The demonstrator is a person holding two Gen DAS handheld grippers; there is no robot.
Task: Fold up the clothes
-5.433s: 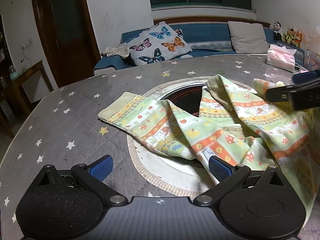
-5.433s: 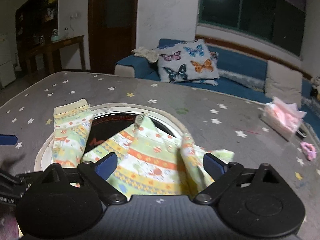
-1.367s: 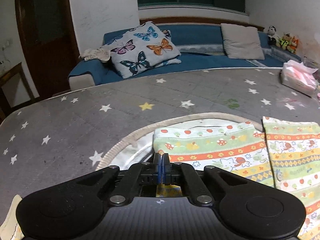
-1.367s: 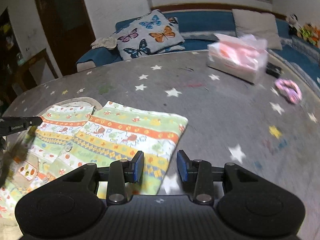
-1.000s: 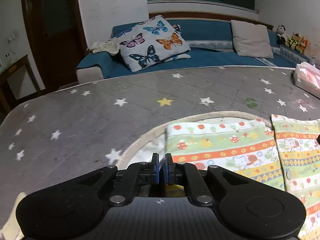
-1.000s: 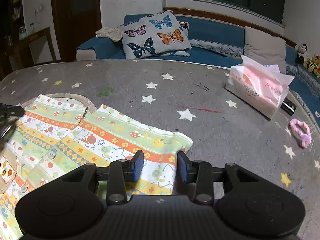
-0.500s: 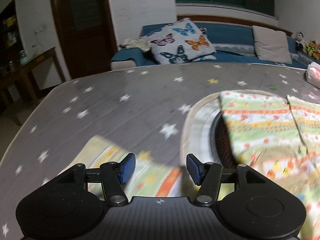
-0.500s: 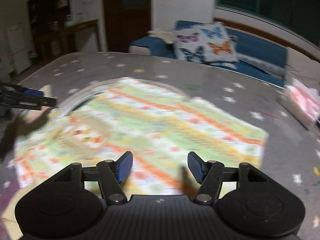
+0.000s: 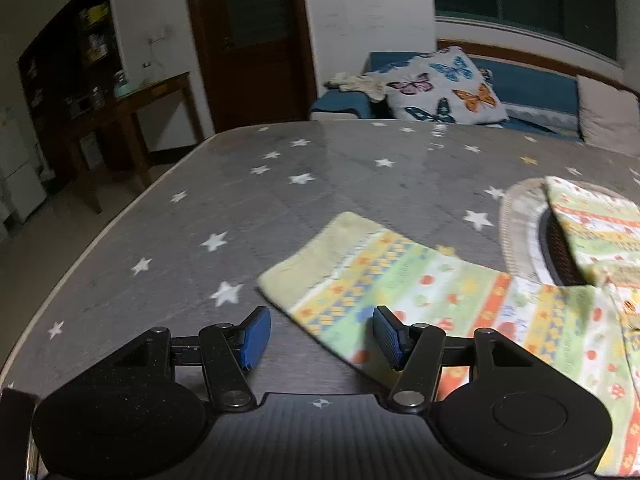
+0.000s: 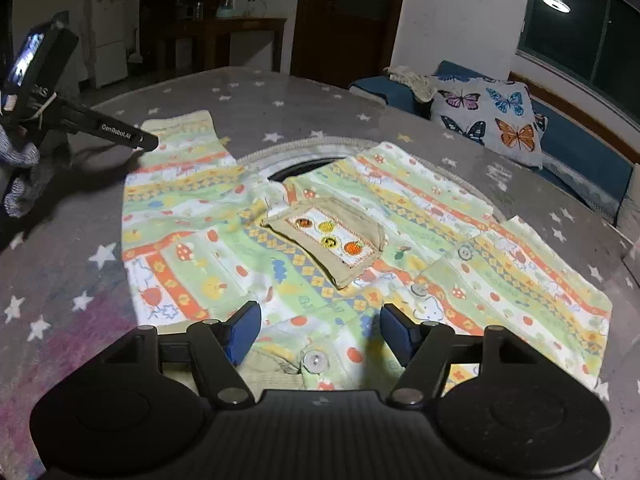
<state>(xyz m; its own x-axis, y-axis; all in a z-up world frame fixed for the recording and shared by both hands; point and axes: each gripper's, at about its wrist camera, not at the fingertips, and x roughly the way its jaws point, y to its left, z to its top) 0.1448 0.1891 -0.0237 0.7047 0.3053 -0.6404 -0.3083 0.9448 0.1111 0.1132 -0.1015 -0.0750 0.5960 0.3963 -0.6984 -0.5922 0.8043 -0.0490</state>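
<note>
Right wrist view, nearest first: the right gripper (image 10: 320, 334) hangs with its blue-padded fingers (image 10: 243, 332) spread wide and empty above the near hem of a child's shirt (image 10: 320, 248), which lies flat and face up on a grey tablecloth (image 10: 60, 280) printed with white stars. The shirt is pale green cotton crossed by bands of orange, yellow and white, dotted with mushrooms, apples and small cartoon animals. A silver snap button (image 10: 315, 360) sits just in front of the gripper, and two more follow the front opening toward the right. Near the middle of the shirt, a beige chest pocket (image 10: 332, 236) carries four embroidered fruits. One sleeve (image 10: 180, 152) stretches away to the far left, ending in a plain yellowish cuff. Behind the collar, a round rope-edged mat (image 10: 312, 146) with a dark centre shows from under the cloth. At the far left the left gripper (image 10: 136, 140) reaches toward that cuff, held by a hand in a knitted sleeve (image 10: 20, 172). Left wrist view: the left gripper (image 9: 320, 334) also stands wide open and holds nothing, poised just over the sleeve (image 9: 400, 284), whose cuff corner lies between its blue pads (image 9: 256, 334). Beyond the table stand a blue sofa (image 9: 540, 88) with a butterfly cushion (image 9: 440, 86) and a dark wooden door (image 9: 252, 40).
</note>
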